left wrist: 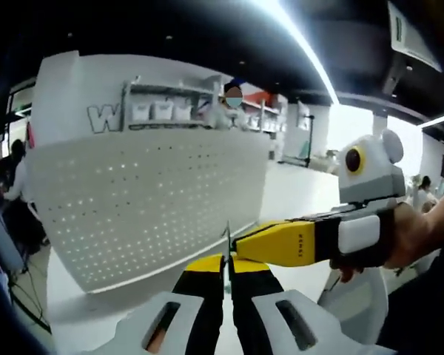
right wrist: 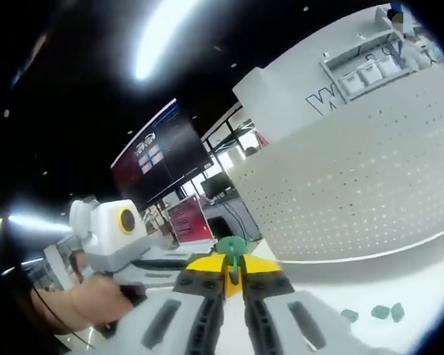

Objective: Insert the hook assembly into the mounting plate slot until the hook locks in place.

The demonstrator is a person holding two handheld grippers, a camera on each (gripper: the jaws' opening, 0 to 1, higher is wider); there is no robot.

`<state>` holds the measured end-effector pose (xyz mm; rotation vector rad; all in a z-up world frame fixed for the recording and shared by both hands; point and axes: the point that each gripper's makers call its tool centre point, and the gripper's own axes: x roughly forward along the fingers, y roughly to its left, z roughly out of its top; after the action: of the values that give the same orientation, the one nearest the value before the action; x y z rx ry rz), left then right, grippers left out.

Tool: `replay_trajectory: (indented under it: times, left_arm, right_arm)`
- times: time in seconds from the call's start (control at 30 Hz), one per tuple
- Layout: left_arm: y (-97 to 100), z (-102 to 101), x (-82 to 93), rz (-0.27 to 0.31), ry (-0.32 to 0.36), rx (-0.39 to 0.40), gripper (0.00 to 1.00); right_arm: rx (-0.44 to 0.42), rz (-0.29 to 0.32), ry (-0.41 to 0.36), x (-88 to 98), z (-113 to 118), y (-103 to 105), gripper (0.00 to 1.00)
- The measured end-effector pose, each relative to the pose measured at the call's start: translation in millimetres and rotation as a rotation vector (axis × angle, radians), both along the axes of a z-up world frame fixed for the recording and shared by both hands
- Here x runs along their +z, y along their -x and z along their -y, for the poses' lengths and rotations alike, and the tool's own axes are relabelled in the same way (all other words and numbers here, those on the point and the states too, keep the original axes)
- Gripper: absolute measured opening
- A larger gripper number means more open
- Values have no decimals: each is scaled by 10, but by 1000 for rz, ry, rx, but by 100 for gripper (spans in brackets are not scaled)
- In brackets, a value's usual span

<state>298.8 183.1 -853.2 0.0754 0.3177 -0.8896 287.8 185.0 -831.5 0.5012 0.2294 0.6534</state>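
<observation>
The white perforated mounting plate (left wrist: 148, 200) stands upright on the table, also at the right of the right gripper view (right wrist: 355, 185). My left gripper (left wrist: 226, 265) is shut on a thin grey metal piece (left wrist: 227, 240) that sticks up between its yellow tips. The right gripper (left wrist: 240, 248) comes in from the right and its tip meets that piece. In its own view the right gripper (right wrist: 233, 272) is shut on a small green hook part (right wrist: 231, 246). The left gripper (right wrist: 174, 259) reaches in from the left, held by a hand (right wrist: 96, 299). Both grippers are in front of the plate, apart from it.
Three small green pieces (right wrist: 371, 312) lie on the white table (right wrist: 399, 285) near the plate's foot. A dark screen (right wrist: 159, 159) and a red sign (right wrist: 189, 218) stand behind. A person (left wrist: 11, 181) stands at the far left, beyond the table.
</observation>
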Motion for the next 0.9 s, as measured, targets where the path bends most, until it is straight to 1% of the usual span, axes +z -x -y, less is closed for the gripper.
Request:
replay_trajectory:
  times: [0.07, 0.1, 0.23, 0.33, 0.43, 0.5, 0.57, 0.67, 0.73, 0.8, 0.83, 0.87, 0.9]
  left_arm:
    - [-2, -2, 20, 5, 7, 4, 1]
    - [-8, -6, 24, 10, 4, 7, 1]
    - [-15, -22, 37, 22, -12, 9, 1]
    - [-17, -31, 40, 27, -19, 6, 1]
    - [-18, -32, 26, 19, -19, -2, 2]
    - [-13, -27, 10, 11, -22, -6, 3]
    - [-8, -19, -7, 15, -27, -18, 3]
    - [-3, -6, -22, 24, -19, -23, 4]
    - [7, 8, -40, 22, -23, -29, 6]
    - [41, 35, -84, -7, -27, -46, 12]
    - [75, 50, -113, -32, -30, -64, 11]
    - [43, 34, -107, -16, -33, -51, 11]
    - [55, 38, -113, -13, -37, -60, 12]
  right_arm:
    - [-2, -1, -22, 23, -1, 1, 3]
    - [-4, -13, -41, 24, -14, 0, 2]
    - [-5, -17, -52, 24, -25, -8, 2]
    - [-7, 11, -13, 37, -47, 2, 1]
    - [-9, 2, -14, 18, -38, -3, 0]
    - [-13, 1, 2, -1, -39, -3, 0]
    - [-13, 6, 19, -13, -35, 3, 0]
    - [-13, 1, 23, -28, -26, 8, 0]
    - [-12, 0, 34, -49, -20, 8, 0]
    - [-10, -1, 37, -60, -20, 10, 0]
    - [-10, 1, 42, -64, -20, 10, 0]
    - [-12, 0, 47, -75, -14, 7, 0]
    - [-11, -2, 47, -81, -14, 6, 0]
